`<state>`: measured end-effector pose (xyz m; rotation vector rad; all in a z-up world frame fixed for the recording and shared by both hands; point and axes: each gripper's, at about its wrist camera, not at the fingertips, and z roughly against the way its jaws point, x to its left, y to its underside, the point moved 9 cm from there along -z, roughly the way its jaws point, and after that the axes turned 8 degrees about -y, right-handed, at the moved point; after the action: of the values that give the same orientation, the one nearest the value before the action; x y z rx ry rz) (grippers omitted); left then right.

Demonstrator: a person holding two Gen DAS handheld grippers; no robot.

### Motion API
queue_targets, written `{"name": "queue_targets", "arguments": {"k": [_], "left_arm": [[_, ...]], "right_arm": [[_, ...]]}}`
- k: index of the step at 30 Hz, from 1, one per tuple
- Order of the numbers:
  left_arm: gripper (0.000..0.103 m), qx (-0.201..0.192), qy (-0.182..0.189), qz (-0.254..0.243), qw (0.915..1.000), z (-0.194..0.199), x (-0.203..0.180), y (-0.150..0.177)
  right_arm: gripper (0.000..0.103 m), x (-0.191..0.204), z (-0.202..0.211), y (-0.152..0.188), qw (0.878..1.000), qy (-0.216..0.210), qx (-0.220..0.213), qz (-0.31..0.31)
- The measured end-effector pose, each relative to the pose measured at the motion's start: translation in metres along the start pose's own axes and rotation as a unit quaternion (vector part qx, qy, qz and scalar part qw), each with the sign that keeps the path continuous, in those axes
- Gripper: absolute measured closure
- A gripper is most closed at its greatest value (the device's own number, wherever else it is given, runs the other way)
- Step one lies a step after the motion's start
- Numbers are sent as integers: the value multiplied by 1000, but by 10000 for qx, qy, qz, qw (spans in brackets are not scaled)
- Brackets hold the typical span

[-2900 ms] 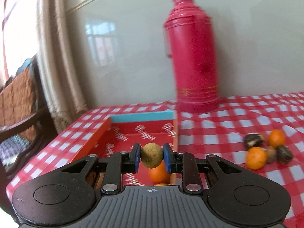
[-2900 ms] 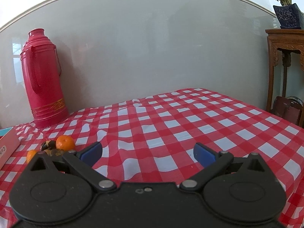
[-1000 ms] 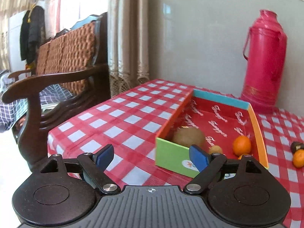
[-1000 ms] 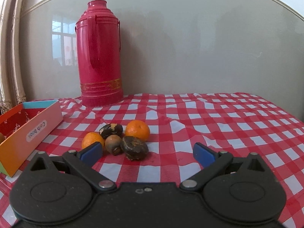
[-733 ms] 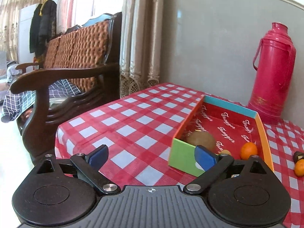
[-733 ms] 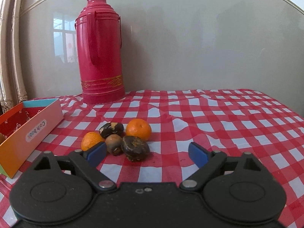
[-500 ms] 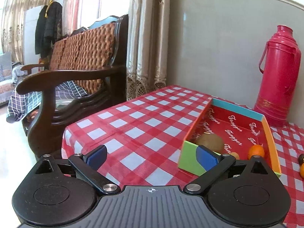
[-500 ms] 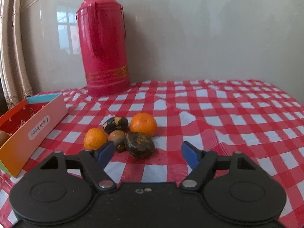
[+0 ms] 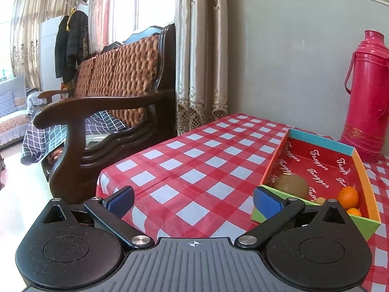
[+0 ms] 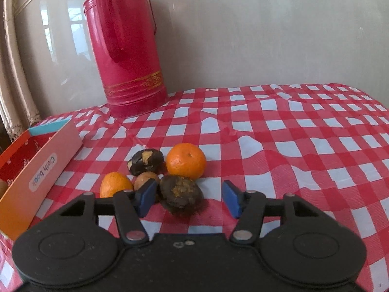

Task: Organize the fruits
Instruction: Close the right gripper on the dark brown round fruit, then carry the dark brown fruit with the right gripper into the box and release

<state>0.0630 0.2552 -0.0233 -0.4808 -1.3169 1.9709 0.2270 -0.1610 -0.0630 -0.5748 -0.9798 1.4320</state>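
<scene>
Right gripper point(image 10: 188, 198) jaws just closing, not yet touching the dark shrivelled fruit point(image 10: 181, 193) between them, its long axis running 9 to 3 o'clock, mandarin point(image 10: 186, 160) at 12, left gripper point(image 9: 193, 200) spread wide, empty, cardboard tray point(image 9: 364, 182) at 3 o'clock, long axis 6 to 12.

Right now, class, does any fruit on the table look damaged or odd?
Yes. Two dark fruits in the loose pile look spoiled: blackish skins with orange-yellow patches, unlike the clean oranges beside them. The right gripper, jaws just closing, straddles the nearer one without pressing.
</scene>
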Motion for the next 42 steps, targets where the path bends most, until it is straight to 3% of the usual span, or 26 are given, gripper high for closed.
{"name": "queue_targets", "arguments": {"k": [5,6,7,8,15,17,18,21,42], "left_arm": [[0,36,-55,18,10000,-2,4,0],[0,38,-57,29,10000,-2,5,0],[0,39,-58,40,10000,-2,5,0],[0,39,-56,44,10000,-2,5,0],[0,-39,-68,-72,9999,2,0,0],[0,-36,-73,-75,9999,2,0,0],[0,-24,-73,-68,9999,2,0,0],[0,15,-71,-42,10000,2,-1,1],[0,1,-169,4,9999,0,5,1]], "right_arm": [[54,-1,0,3,9998,-96,57,-156],[57,-1,-1,2,9997,-130,57,-184],[69,0,0,2,9996,-193,56,-208],[69,1,0,2,9995,-234,65,-210],[64,1,-2,2,9989,-267,62,-383],[52,0,-4,6,9969,-489,199,-576],[52,0,-4,7,9972,-479,185,-538],[69,5,-4,8,9983,-405,182,-384],[69,22,10,9,9992,-410,-3,13]]}}
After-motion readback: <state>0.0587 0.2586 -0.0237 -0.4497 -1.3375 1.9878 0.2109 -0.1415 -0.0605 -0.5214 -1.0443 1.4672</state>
